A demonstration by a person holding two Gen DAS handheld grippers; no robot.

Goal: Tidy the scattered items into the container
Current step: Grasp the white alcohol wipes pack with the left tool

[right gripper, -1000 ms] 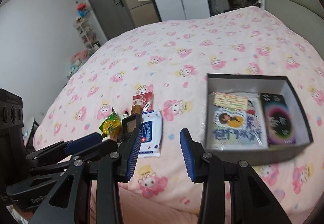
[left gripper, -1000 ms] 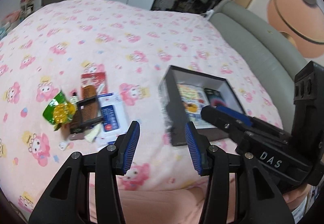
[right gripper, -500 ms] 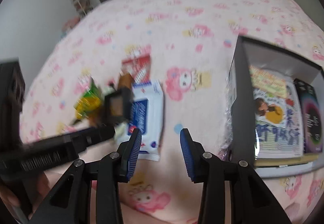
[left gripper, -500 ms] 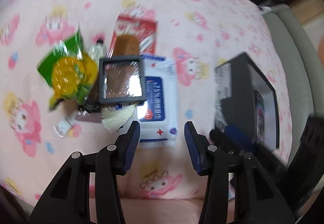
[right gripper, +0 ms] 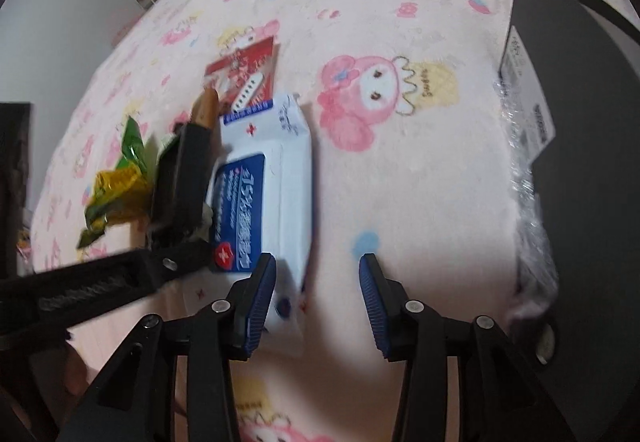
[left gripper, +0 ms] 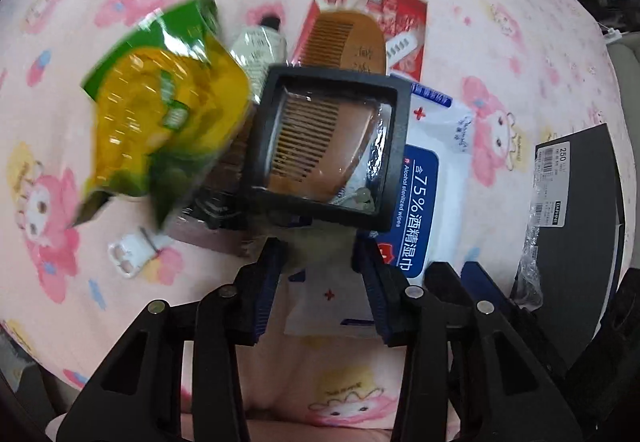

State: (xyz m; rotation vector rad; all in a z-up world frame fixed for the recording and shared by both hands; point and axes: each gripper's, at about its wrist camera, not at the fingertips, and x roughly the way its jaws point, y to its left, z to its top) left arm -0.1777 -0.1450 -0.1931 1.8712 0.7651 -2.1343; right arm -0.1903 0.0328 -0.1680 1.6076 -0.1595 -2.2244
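Both tools spread, my left tool (left gripper: 320,254) nears the framed square case (left gripper: 326,150), which I judge needs pinching next.

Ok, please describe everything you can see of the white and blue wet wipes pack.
The wet wipes pack is a flat, soft plastic pouch, white with a blue label printed "75%" and "Alcohol sterilized wipes", and small red crosses. It lies flat on the pink blanket. The black square frame overlaps its left edge. The left hand-held gripper is open just over its near end.
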